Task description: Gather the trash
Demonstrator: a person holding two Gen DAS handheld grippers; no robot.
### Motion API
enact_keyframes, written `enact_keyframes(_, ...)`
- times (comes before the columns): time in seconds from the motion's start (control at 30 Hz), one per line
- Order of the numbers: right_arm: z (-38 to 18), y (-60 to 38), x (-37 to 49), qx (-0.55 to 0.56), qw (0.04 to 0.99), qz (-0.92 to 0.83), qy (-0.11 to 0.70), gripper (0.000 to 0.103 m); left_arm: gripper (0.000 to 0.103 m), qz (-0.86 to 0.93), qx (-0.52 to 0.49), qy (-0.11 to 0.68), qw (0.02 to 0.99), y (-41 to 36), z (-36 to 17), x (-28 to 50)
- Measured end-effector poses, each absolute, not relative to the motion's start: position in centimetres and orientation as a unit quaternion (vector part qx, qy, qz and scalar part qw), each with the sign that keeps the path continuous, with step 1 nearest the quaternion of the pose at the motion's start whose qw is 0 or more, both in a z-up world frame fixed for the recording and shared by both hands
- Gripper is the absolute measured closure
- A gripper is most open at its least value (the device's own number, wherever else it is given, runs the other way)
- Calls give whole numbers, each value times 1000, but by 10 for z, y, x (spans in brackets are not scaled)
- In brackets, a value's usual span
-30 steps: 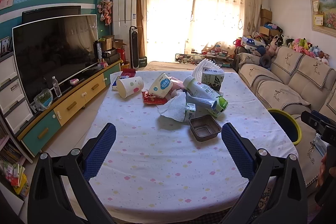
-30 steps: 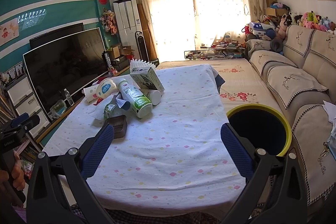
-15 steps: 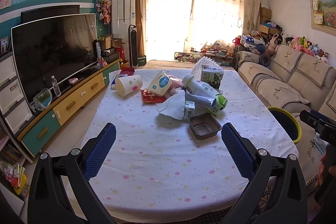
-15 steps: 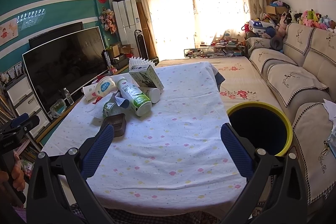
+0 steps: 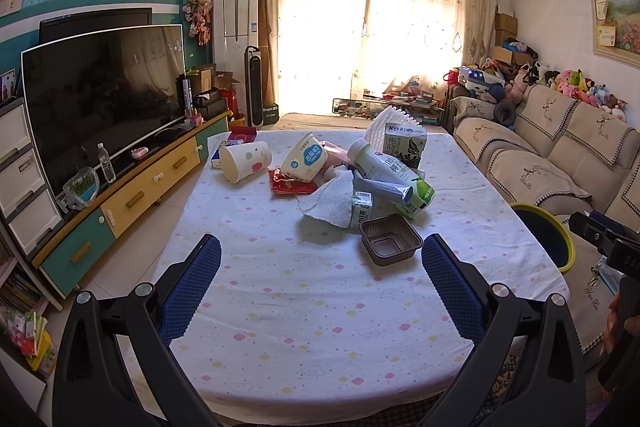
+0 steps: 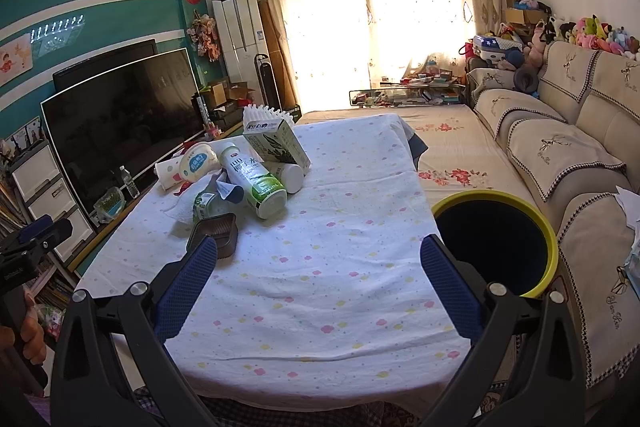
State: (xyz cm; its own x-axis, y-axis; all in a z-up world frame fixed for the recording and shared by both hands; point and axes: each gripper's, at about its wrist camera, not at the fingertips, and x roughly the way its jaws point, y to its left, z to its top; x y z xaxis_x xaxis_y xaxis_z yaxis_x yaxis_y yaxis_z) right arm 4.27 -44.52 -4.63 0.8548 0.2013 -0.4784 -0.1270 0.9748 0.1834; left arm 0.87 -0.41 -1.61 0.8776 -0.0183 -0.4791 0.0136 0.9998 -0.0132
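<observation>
Over the last second both views crept slightly toward the trash pile at frame centre; left gripper and right gripper jaws wide apart, empty; bin right of table; collection not begun.

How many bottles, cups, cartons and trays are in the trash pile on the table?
Bottles: 3 (big green bottle, small bottle, white bottle)
Cups: 2 (spotty cup, blue-label cup)
Cartons: 1 (milk carton)
Trays: 1 (brown tray)
Total: 7
</observation>
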Motion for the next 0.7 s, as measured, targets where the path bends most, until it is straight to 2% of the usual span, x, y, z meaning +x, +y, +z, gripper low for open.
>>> enact_keyframes(0.4, -57, -440, 60, 65, 955, 84, 276, 6, 4, 2, -8, 259, 966, 2, -25, 22)
enact_keyframes(0.7, -87, -390, 133, 26, 929, 131, 344, 6, 4, 18, -27, 286, 958, 23, -46, 54)
